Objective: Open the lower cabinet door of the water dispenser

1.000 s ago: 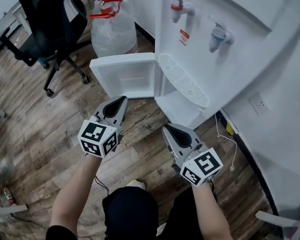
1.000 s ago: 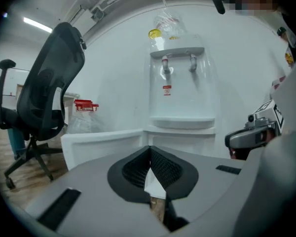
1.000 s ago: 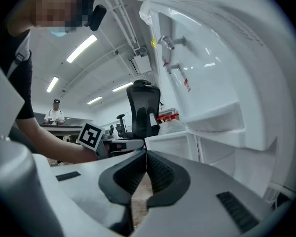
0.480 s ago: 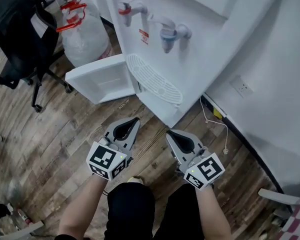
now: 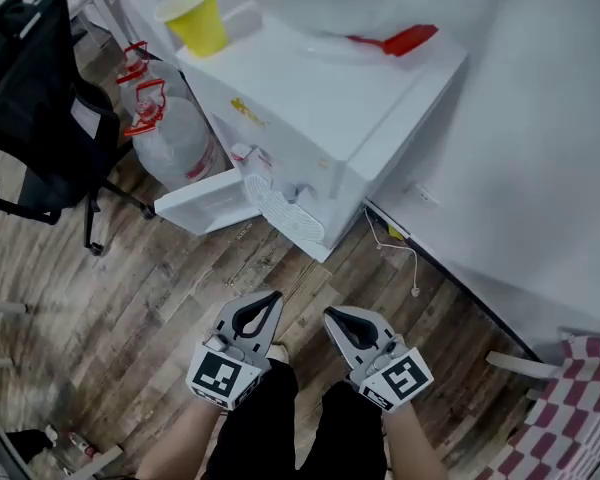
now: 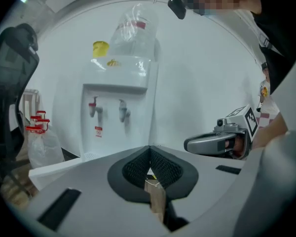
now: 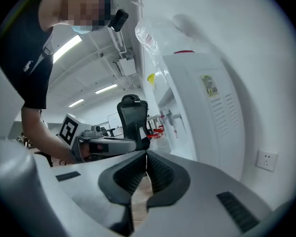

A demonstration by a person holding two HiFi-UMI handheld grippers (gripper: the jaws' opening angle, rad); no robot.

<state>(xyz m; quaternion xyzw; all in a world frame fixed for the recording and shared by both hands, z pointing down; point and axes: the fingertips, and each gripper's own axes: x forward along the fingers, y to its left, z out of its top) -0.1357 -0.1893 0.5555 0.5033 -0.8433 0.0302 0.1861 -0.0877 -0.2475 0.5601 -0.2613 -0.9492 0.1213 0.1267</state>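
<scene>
Standing open, one cabinet door (image 5: 205, 200), one dispenser (image 5: 320, 98), one yellow cup (image 5: 195, 18)

Black chair (image 5: 40, 98) near water jug (image 5: 180, 140) (red handle).

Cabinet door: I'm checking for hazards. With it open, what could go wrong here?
The open cabinet door juts over the floor near the office chair; a foot or the chair might hit it. The loose cord beside the water dispenser could snag a foot. The yellow cup near the top's edge might fall.
</scene>
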